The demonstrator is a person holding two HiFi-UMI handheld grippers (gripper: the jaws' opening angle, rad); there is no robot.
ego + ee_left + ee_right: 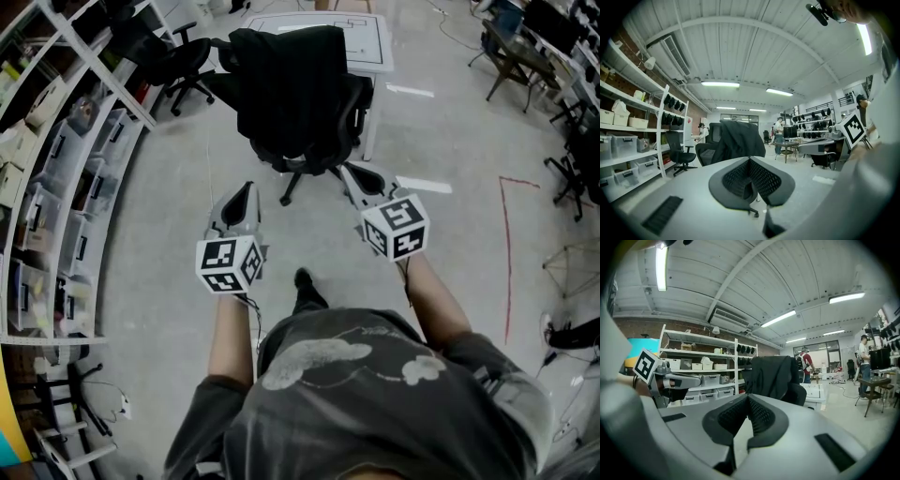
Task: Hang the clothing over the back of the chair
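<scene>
A black garment [286, 89] hangs draped over the back of a black office chair [354, 117]; it also shows in the left gripper view [739, 140] and in the right gripper view [772, 376]. My left gripper [247, 188] is held short of the chair, apart from it, with its jaws together and nothing between them [750, 160]. To its right, my right gripper [351, 171] points at the chair's base side, also shut and empty [748, 397]. Neither gripper touches the garment.
White shelving with storage bins [70, 197] runs along the left. A white table [364, 42] stands behind the chair, a second black office chair [185, 64] to its left. A red tape line [506, 272] marks the floor at right, near more chairs [511, 61].
</scene>
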